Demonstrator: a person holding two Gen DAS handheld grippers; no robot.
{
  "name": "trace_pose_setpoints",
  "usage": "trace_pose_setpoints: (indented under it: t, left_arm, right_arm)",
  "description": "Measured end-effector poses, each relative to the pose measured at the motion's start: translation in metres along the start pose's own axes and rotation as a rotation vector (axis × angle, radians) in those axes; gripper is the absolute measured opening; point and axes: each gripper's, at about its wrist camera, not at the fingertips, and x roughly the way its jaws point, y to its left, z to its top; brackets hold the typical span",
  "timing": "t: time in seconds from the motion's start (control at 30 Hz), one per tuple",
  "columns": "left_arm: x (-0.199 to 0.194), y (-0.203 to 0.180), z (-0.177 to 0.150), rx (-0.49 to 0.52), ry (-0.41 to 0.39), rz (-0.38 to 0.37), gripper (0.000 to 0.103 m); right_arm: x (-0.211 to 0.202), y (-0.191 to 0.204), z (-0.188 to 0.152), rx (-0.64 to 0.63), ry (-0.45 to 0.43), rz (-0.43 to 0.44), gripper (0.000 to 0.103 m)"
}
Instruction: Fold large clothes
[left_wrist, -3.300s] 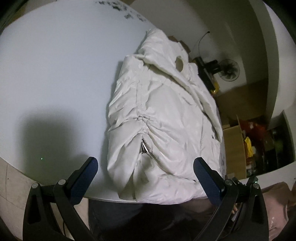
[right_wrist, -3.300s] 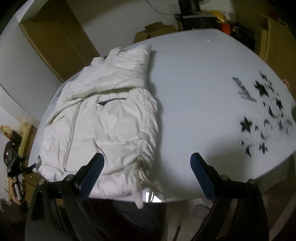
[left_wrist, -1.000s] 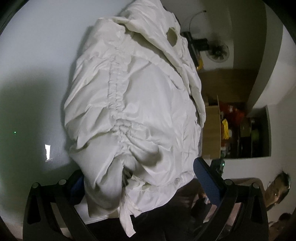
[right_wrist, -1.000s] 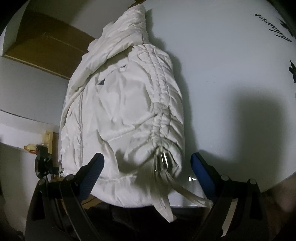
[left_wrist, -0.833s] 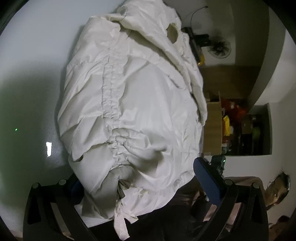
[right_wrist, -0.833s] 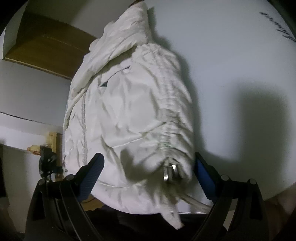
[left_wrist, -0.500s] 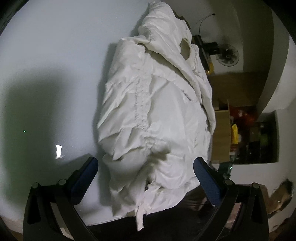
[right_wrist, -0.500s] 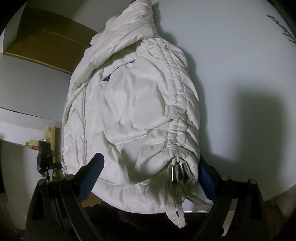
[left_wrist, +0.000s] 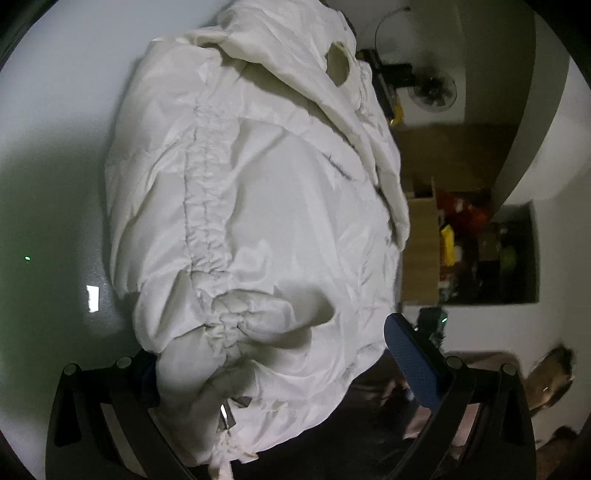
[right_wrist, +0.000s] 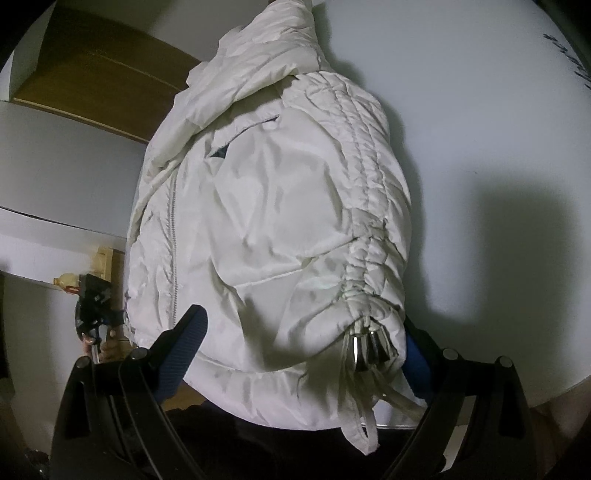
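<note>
We are looking at one white puffer jacket lying on the pale bench, its hem at the near edge and its hood end pointing to the far side; the near hem is bulging up between the fingers of both tools. The left hand-held gripper is standing wide open around the jacket's near left corner; its right blue pad is showing clear of the cloth, while its left pad is lying hidden behind the fabric, so we cannot tell whether it is touching; nothing is being pinched. The right hand-held gripper is also spread wide, straddling the near right corner; its left pad is sitting in front of the hem, and the right pad is peeking out just behind the gathered seam.

We are counting one jacket, two hand-held grippers, and two ruched side seams, one in each view.

Only the right wrist view is showing the zipper running down the front, the metal cord ends with drawstrings hanging off the near edge, and the left tool being held by a hand at the far left. Only the left wrist view is showing a fan and cluttered shelves at the right.
</note>
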Motion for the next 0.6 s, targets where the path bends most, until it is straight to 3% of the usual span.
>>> trace_pose_setpoints:
  t: [0.07, 0.1, 0.13, 0.17, 0.23, 0.6]
  left_arm:
    - [0.000, 0.002, -0.001, -0.010, -0.023, -0.010, 0.099]
    - [-0.001, 0.002, -0.001, -0.008, -0.030, 0.008, 0.080]
    - [-0.001, 0.003, -0.001, -0.002, -0.038, 0.062, 0.048]
    - [0.002, 0.006, -0.003, 0.001, -0.040, 0.112, 0.034]
    - [0.005, 0.012, -0.006, -0.018, -0.045, 0.087, 0.025]
    - [-0.005, -0.013, -0.042, 0.065, -0.101, 0.130, 0.016]
  right_arm:
    - [0.002, -0.001, 0.001, 0.000, 0.016, -0.003, 0.072]
    - [0.006, -0.006, 0.001, 0.015, 0.041, -0.008, 0.038]
    - [0.011, -0.012, 0.002, 0.043, 0.060, 0.017, 0.025]
    - [0.014, -0.016, 0.002, 0.053, 0.066, 0.045, 0.022]
    - [0.013, -0.017, 0.002, 0.048, 0.062, 0.047, 0.018]
    - [-0.015, -0.002, -0.007, -0.006, -0.004, 0.032, 0.013]
